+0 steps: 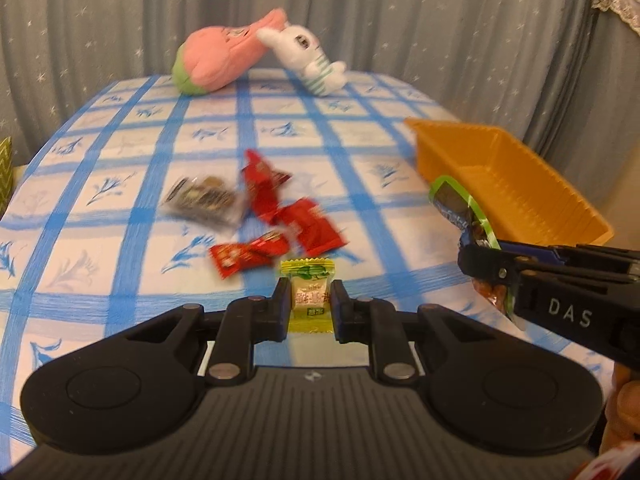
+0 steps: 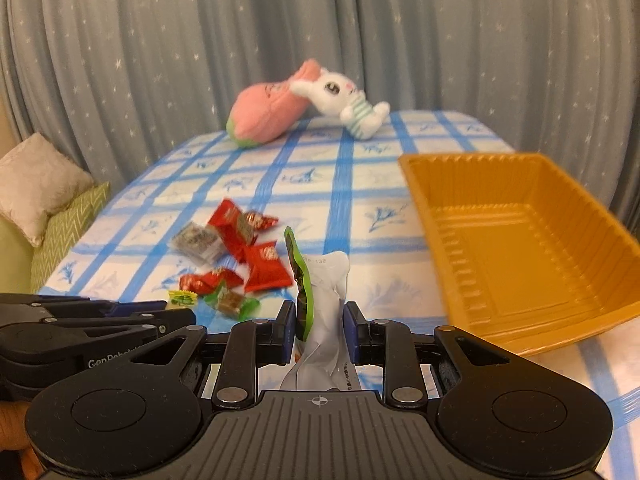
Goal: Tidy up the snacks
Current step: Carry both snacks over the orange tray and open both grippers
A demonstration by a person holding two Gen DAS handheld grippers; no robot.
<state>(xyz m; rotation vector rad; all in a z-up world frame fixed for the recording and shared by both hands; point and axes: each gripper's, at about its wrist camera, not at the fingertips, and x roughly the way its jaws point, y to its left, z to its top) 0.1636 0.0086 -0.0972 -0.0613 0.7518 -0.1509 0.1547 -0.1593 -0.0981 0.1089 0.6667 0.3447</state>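
My left gripper (image 1: 310,294) is shut on a small yellow-green wrapped candy (image 1: 308,272), held just above the blue-checked tablecloth (image 1: 120,240). My right gripper (image 2: 319,314) is shut on a green-edged silver snack packet (image 2: 324,280) that stands upright between its pads. The left wrist view shows that packet (image 1: 456,200) in front of the orange tray (image 1: 512,184). The tray (image 2: 520,240) holds nothing. Red wrapped snacks (image 1: 280,216), a clear packet of dark snacks (image 1: 204,200) and a green-wrapped candy (image 2: 234,304) lie loose in the middle of the cloth.
A pink plush (image 1: 220,56) and a white rabbit plush (image 1: 312,56) lie at the table's far edge against a grey starred curtain (image 1: 400,12). Cushions (image 2: 36,188) sit off the table's left side. A hand (image 1: 624,412) shows at the lower right.
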